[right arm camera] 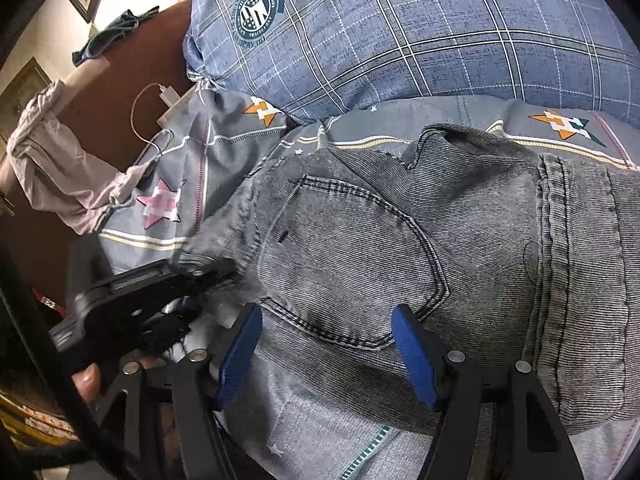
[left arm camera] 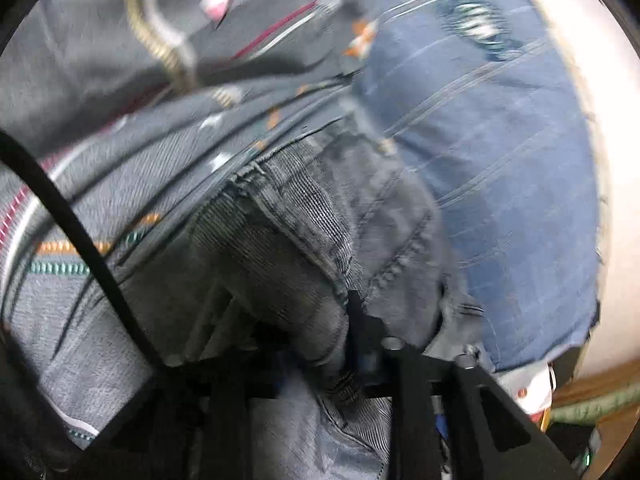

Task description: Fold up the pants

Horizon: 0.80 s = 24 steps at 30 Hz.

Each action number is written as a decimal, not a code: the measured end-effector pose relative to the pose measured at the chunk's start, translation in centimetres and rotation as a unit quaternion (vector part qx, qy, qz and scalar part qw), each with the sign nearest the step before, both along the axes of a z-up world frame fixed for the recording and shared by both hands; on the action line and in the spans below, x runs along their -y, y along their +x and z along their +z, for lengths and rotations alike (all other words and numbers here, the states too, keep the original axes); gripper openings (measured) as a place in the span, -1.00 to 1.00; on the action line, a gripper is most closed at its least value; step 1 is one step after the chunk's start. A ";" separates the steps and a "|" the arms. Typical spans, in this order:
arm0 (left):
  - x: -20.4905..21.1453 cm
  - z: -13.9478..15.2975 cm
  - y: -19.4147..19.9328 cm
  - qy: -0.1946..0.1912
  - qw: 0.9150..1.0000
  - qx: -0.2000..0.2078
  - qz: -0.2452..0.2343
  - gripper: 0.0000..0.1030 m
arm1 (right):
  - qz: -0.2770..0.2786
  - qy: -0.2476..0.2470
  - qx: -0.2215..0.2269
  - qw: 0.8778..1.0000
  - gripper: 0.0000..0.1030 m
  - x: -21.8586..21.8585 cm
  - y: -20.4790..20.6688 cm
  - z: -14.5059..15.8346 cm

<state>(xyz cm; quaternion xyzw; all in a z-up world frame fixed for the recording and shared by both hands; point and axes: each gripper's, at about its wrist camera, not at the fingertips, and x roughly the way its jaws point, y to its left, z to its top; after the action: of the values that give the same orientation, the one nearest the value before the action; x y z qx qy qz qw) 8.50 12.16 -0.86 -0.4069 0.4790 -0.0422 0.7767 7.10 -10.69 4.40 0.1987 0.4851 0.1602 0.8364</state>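
Grey star-print bed sheet (right arm camera: 240, 152) carries the grey jeans (right arm camera: 400, 248), back pocket up, below the blue plaid pillow (right arm camera: 400, 40). My right hand-held gripper (right arm camera: 326, 354) hovers with its blue pads wide apart over the pocket, gripping nothing. Its view alone shows my left hand-held gripper (right arm camera: 224, 270) at the waistband edge; the left view is blurred, denim bunched between partly closed fingers, grip uncertain.

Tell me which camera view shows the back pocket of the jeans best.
The right wrist view. There the back pocket lies sharp and whole on the grey jeans, its stitched outline clear, just beyond the open right tongs. The left wrist view is blurred and close: it shows only bunched denim and seams, with no pocket outline to make out.
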 end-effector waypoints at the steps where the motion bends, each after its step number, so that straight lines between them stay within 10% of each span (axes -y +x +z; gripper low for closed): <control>1: -0.1 -0.5 0.5 0.005 1.000 -0.021 0.011 -0.38 | 0.001 0.002 0.000 1.000 0.37 0.0 0.0 0.1; 5: 3.3 4.4 0.3 0.134 0.989 0.065 -0.017 -0.66 | 0.012 0.028 0.002 1.000 0.37 0.9 0.0 0.9; 10: 11.4 11.0 -2.9 0.280 0.929 0.216 -0.109 -0.67 | -0.013 0.102 0.024 0.994 0.46 5.5 0.0 3.8; 15: 19.8 13.4 -6.4 0.357 0.848 0.328 -0.212 -0.68 | -0.023 0.170 0.041 0.984 0.62 11.7 1.7 7.1; 24: 31.8 11.4 -10.0 0.377 0.753 0.375 -0.387 -0.69 | -0.011 0.202 0.064 0.977 0.77 18.8 2.3 8.2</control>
<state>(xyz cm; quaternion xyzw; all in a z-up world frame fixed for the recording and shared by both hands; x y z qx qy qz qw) -1.47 -19.65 10.58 0.1879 0.2430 -0.3044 0.9017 9.39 -29.54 12.60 0.3582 0.3856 0.2580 0.8102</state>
